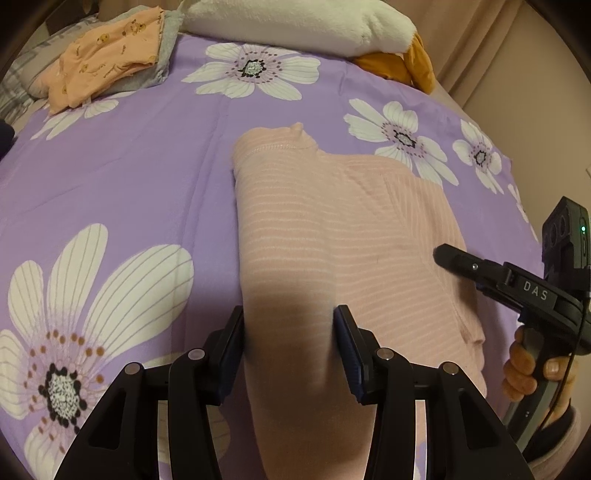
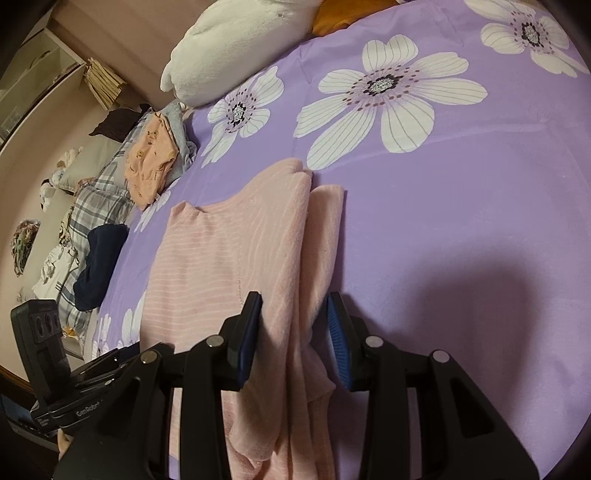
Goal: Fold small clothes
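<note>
A pink striped top (image 1: 332,229) lies partly folded on the purple flowered bedsheet (image 1: 129,177), its sides turned in to a long strip. My left gripper (image 1: 290,332) is open, its jaws on either side of the garment's near left part. My right gripper (image 2: 295,325) is open with the garment's folded right edge (image 2: 295,258) between its jaws. The right gripper also shows in the left wrist view (image 1: 458,258) over the garment's right side. The left gripper shows at the lower left of the right wrist view (image 2: 88,369).
A folded orange printed garment (image 1: 107,55) on grey cloth lies at the far left corner of the bed. A white plush pillow (image 1: 295,22) and an orange cloth (image 1: 410,62) lie at the far edge. Plaid and navy clothes (image 2: 96,229) lie beside the bed.
</note>
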